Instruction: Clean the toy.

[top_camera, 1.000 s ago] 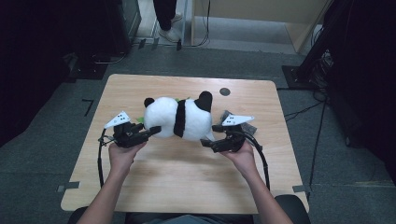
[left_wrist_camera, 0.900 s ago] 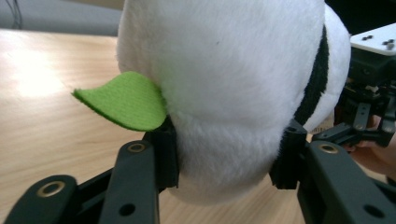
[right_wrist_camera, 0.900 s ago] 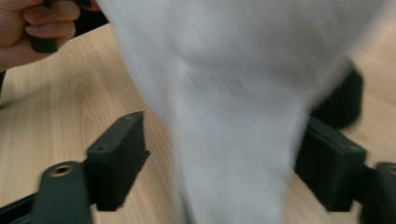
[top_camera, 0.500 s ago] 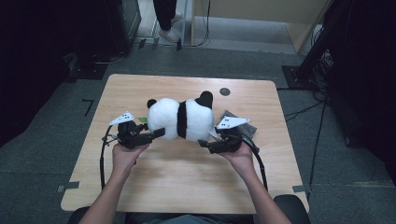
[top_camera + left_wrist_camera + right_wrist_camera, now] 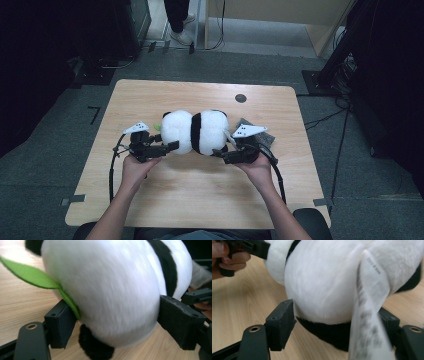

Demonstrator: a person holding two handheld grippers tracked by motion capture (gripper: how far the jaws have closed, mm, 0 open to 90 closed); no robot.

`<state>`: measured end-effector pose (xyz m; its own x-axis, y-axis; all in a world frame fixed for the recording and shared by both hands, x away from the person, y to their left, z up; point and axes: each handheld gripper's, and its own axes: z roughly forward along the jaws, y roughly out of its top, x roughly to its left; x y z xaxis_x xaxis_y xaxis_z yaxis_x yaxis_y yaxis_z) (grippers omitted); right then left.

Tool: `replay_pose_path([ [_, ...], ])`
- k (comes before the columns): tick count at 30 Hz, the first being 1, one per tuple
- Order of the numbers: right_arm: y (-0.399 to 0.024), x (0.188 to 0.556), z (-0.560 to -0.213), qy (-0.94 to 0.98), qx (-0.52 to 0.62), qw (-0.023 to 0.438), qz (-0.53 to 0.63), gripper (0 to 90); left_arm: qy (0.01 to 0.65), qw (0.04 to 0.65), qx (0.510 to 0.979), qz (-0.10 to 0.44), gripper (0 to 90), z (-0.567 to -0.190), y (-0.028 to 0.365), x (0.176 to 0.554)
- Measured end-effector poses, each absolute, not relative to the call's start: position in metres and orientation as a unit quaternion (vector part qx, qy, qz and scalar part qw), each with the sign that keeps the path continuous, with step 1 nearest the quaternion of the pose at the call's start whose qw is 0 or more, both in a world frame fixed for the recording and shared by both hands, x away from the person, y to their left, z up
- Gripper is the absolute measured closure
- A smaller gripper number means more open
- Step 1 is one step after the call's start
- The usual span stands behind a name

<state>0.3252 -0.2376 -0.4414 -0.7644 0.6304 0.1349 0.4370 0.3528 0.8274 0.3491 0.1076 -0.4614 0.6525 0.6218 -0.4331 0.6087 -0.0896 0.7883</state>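
Observation:
A black-and-white plush panda (image 5: 195, 131) lies on its side on the wooden table (image 5: 200, 200). My left gripper (image 5: 172, 146) is at its head end. In the left gripper view the head (image 5: 107, 290) fills the gap of my left gripper (image 5: 117, 325), whose jaws have just been opening. The fur and a green felt leaf (image 5: 30, 275) brush the pads. My right gripper (image 5: 220, 152) is at the body end. Its jaws have just been closing and it (image 5: 339, 322) is shut on the body (image 5: 324, 285). A white label (image 5: 369, 310) hides its right pad.
A dark grey cloth-like thing (image 5: 262, 134) lies on the table just behind my right gripper. A small black round spot (image 5: 240, 98) marks the far side of the table. A person's legs (image 5: 177, 20) stand on the floor beyond the table.
My left gripper's jaws have spread from nearly shut to wide around the panda's head. The panda has settled a little lower and nearer me. Both hands have barely shifted.

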Motion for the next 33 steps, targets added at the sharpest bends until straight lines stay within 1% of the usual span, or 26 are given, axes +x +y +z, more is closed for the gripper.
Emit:
replay_pose_path([
  [1,-0.237,0.325,-0.441,0.817,0.327,0.108,0.463,30.2,0.420,0.527,0.739,0.010,17.4,-0.462,0.108,0.349],
  [3,-0.237,0.327,-0.444,0.818,0.338,0.112,0.452,30.3,0.427,0.512,0.744,0.035,17.7,-0.468,0.108,0.350],
  [4,-0.236,0.329,-0.446,0.819,0.339,0.111,0.448,30.8,0.431,0.498,0.752,0.038,17.9,-0.473,0.108,0.352],
  [5,-0.235,0.331,-0.450,0.822,0.341,0.111,0.443,31.1,0.434,0.494,0.753,0.031,18.3,-0.477,0.108,0.354],
  [7,-0.234,0.334,-0.455,0.824,0.342,0.107,0.439,31.1,0.435,0.509,0.742,0.027,18.2,-0.482,0.111,0.356],
  [9,-0.233,0.337,-0.458,0.825,0.345,0.106,0.434,31.1,0.433,0.510,0.742,0.034,18.1,-0.483,0.112,0.356],
  [14,-0.237,0.336,-0.457,0.823,0.346,0.115,0.435,30.9,0.427,0.506,0.748,0.056,18.1,-0.479,0.112,0.353],
  [20,-0.252,0.337,-0.450,0.809,0.357,0.130,0.449,30.9,0.422,0.504,0.749,0.084,20.2,-0.468,0.118,0.349],
  [24,-0.261,0.338,-0.448,0.801,0.364,0.140,0.454,31.0,0.422,0.512,0.744,0.081,20.6,-0.463,0.122,0.349],
  [33,-0.289,0.341,-0.450,0.772,0.406,0.173,0.457,33.2,0.408,0.506,0.755,0.089,20.6,-0.457,0.114,0.354],
])
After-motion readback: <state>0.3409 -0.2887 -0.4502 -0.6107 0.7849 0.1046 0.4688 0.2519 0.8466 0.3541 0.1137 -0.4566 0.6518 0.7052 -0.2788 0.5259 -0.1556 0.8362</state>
